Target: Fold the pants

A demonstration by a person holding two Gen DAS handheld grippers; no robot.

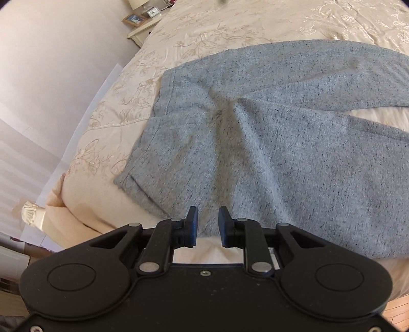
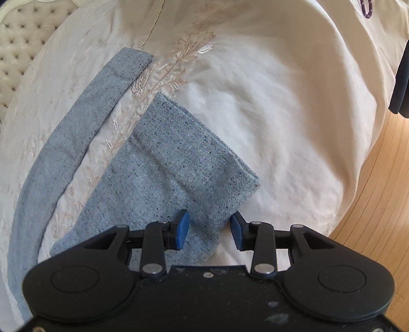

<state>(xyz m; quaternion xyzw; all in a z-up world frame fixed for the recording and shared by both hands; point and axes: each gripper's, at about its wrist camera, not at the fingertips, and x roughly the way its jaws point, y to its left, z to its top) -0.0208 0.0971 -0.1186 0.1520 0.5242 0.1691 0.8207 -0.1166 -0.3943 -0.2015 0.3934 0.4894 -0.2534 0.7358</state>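
Grey-blue speckled pants (image 1: 255, 143) lie spread flat on a cream embroidered bedspread (image 1: 230, 28). The waistband is at the left in the left wrist view, and the two legs run off to the right. My left gripper (image 1: 207, 217) is open and empty, just over the near edge of the pants' seat area. In the right wrist view the near leg (image 2: 173, 173) ends in a cuff, and the far leg (image 2: 84, 115) curves along the left. My right gripper (image 2: 209, 221) is open, straddling the near leg's side edge close to the cuff.
A nightstand (image 1: 143, 23) with a picture frame, clock and lamp stands at the bed's far left corner. A tufted headboard (image 2: 20, 43) is at the upper left in the right wrist view. Wood floor (image 2: 378, 204) lies past the bed's right edge, with a dark garment (image 2: 401, 84) hanging there.
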